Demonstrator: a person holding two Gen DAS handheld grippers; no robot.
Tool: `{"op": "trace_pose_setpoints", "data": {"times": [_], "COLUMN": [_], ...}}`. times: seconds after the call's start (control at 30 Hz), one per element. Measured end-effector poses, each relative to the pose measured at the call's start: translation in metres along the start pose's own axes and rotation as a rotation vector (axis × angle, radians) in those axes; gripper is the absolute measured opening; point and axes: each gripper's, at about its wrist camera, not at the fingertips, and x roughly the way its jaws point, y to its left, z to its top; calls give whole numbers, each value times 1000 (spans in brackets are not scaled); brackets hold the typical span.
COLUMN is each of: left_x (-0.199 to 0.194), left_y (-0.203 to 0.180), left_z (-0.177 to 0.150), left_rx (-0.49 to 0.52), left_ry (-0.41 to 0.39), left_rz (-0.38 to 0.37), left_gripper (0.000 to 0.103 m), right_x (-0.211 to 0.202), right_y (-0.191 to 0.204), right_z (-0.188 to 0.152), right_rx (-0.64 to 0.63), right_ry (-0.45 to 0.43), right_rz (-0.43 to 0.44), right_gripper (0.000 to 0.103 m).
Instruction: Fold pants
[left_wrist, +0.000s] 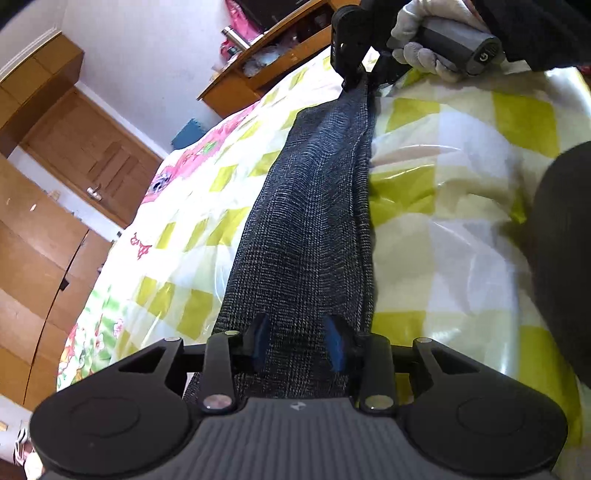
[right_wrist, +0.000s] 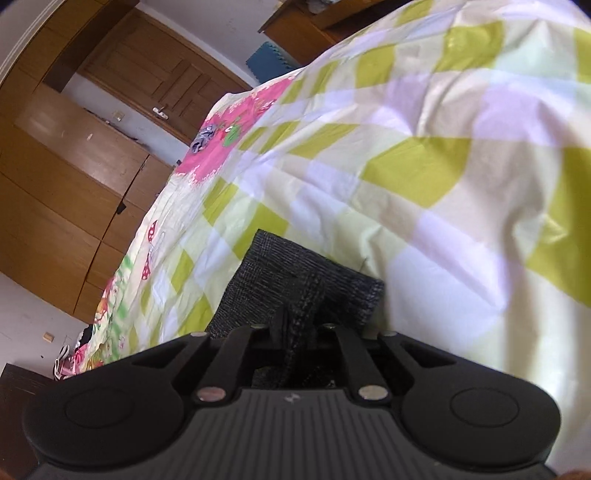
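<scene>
Left wrist view: dark plaid pants (left_wrist: 314, 206) stretch up the frame's centre across a checked bedsheet (left_wrist: 461, 177), the left gripper (left_wrist: 299, 349) with fingers apart astride the near end. At upper right, the right gripper (left_wrist: 360, 83) pinches the far end.

Right wrist view: the right gripper (right_wrist: 301, 328) is clamped on bunched pants (right_wrist: 295, 280), lower centre.

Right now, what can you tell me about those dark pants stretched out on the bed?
The pants look like dark grey woven cloth with a fine check. They lie as one long, narrow strip on the yellow-checked bedspread, apparently folded lengthwise. The right gripper pinches the far end, which bunches there; the left gripper has the near end between its blue-padded fingers. In the right wrist view, a short end pokes past the gripper.
</scene>
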Motion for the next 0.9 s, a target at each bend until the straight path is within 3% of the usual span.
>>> {"op": "trace_pose_setpoints", "data": {"times": [0.07,0.2,0.27,0.33,0.37,0.53,0.67,0.87,0.9], "left_x": [-4,-10,-12,-13,-12,-12,-6,7,9], "left_y": [2,13,17,16,15,14,18,20,20], "left_z": [-4,-8,-9,-9,-8,-2,6,13,13], "left_rx": [14,-52,-91,-106,-103,-89,-91,-69,-68], "left_ry": [0,4,1,-6,-7,-26,-42,-47,-43], "left_rz": [3,3,1,-6,-8,-22,-35,-43,-46], "left_gripper": [50,52,52,53,53,54,54,55,55], "right_x": [-9,-28,-31,-16,-2,45,57,39,41], "right_y": [8,39,53,67,73,74,70,85,86], "right_z": [2,12,16,21,22,24,26,18,15], "right_rx": [-47,-205,-293,-385,-418,-514,-599,-756,-787], "right_ry": [-26,-175,-190,-79,-14,118,186,248,250], "right_rz": [-56,-219,-199,-143,-135,-132,-114,-16,-33], "right_gripper": [10,14,15,29,31,31,32,32,32]}}
